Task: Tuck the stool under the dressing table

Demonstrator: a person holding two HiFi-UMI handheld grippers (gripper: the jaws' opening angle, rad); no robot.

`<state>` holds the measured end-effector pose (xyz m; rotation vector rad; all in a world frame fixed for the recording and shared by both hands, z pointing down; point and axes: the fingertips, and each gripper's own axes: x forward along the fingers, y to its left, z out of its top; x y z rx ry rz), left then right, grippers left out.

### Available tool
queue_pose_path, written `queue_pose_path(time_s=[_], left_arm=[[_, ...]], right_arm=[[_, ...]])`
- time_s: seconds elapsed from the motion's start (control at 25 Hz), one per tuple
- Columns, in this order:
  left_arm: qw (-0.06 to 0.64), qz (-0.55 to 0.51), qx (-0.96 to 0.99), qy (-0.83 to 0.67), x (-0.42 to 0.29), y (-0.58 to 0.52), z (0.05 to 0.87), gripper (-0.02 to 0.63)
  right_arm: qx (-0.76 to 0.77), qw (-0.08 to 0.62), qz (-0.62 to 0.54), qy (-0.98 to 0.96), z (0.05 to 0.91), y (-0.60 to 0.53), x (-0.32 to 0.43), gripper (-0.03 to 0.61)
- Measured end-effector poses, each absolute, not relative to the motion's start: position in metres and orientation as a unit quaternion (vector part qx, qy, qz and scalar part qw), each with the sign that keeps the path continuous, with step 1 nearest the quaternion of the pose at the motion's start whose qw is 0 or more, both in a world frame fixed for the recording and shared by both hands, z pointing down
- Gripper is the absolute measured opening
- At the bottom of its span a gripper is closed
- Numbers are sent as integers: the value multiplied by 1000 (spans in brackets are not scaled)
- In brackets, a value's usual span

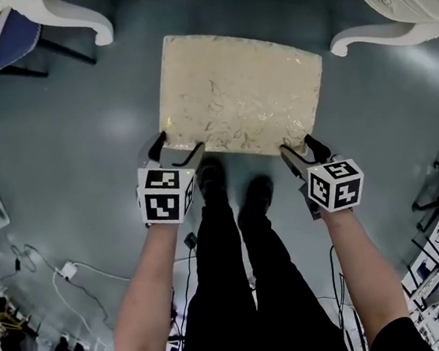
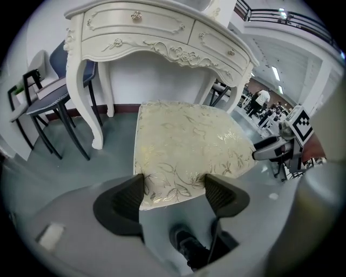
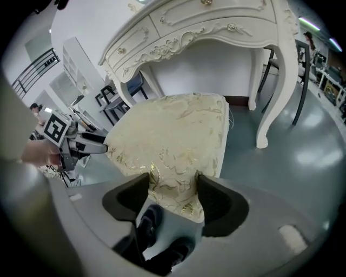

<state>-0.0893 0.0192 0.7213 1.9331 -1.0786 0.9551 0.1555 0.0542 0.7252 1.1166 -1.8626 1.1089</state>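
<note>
A glossy grey-blue floor [image 1: 76,109] fills the room, with a white carved dressing table [image 2: 146,32] on the far side and a dark-framed chair [image 2: 48,97] beside its left leg. The stool [image 1: 237,89], topped with a cream cushion patterned in gold leaves, stands on the open floor on the near side of the dressing table. It is roughly centred on the gap between the front legs. From above, its far edge looks about level with those feet, so nearly all of the seat is still outside the kneehole. The left gripper [image 1: 178,145] is at the near left corner of the seat. In its own view the two dark pads are fairly wide apart and lie against the cushion, whose corner fills the space between them, so it appears clamped on the stool. The right gripper [image 1: 299,146] is placed the same way at the near right corner, with cushion fabric filling its jaws from pad to pad. The person's shoes [image 1: 233,185] are just beside the near edge of the seat. By this reading the hold is made and the tucking itself is barely begun. What is left is to slide the stool away, straight between the legs, until the seat sits under the drawers, and then let go.
</note>
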Motion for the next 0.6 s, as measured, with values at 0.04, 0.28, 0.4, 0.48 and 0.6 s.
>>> queue_pose_path(time_s=[0.04,0.28,0.4,0.48,0.6], left_arm=[[358,370,750,-415,-89,15,721,372],[398,318,748,-425,-88,-21,718,349],[416,296,742,-435,-91,-40,717,319],[412,293,742,-441,-94,-54,716,313],[395,286,749,-448,-92,-77,714,316]], right_arm=[[431,345,426,-717,726,50,156,291],[470,322,387,-725,727,13,163,290],[479,309,379,-729,725,-2,165,290],[476,297,380,-736,725,-13,163,290],[473,277,376,-747,721,-34,165,290]])
